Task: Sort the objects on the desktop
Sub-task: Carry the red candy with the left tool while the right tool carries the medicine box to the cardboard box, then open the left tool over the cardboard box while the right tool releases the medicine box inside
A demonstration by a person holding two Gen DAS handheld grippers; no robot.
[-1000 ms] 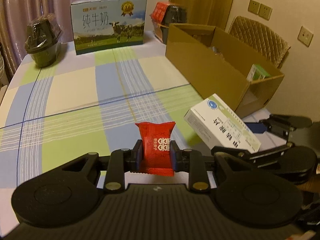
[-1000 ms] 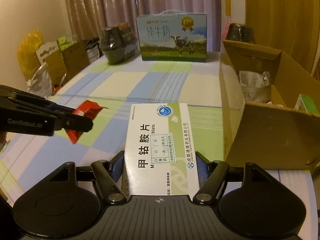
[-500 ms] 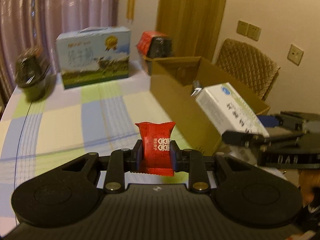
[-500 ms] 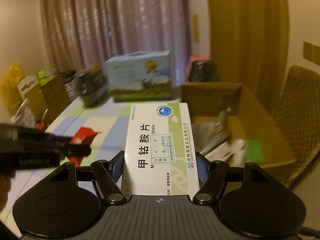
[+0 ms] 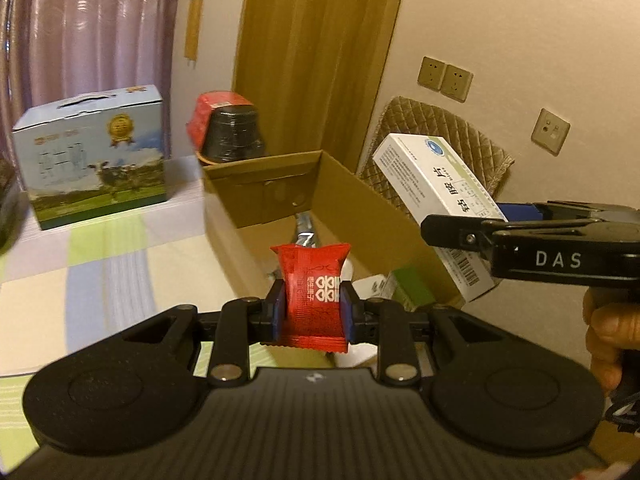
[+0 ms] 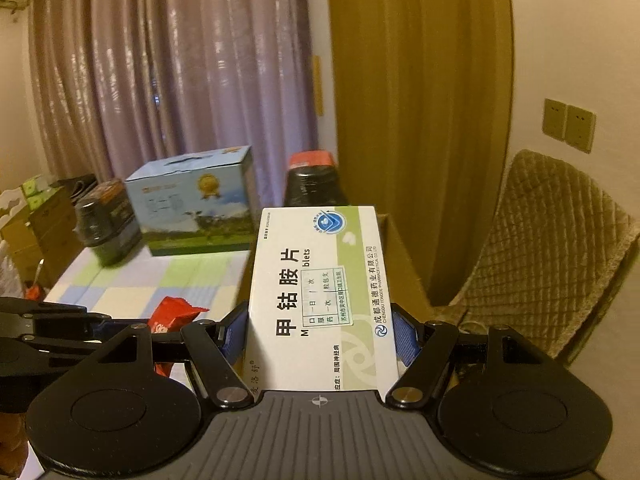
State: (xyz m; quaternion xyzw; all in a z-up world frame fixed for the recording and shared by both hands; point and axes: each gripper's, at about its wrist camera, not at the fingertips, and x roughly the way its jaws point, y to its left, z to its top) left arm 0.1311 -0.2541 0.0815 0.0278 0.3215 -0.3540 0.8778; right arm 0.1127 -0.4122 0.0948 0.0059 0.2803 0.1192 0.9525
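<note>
Checked tablecloth (image 5: pixel 108 256), cardboard box (image 5: pixel 360 204), curtains (image 6: pixel 180 72)

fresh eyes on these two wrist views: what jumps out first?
The red snack packet pinched upright in the left gripper, dead centre of the left wrist view, just in front of the open cardboard box. Next, the white medicine box clamped in the right gripper, filling the middle of the right wrist view. Behind both, the blue milk carton stands on the checked tablecloth by the curtain.
</note>
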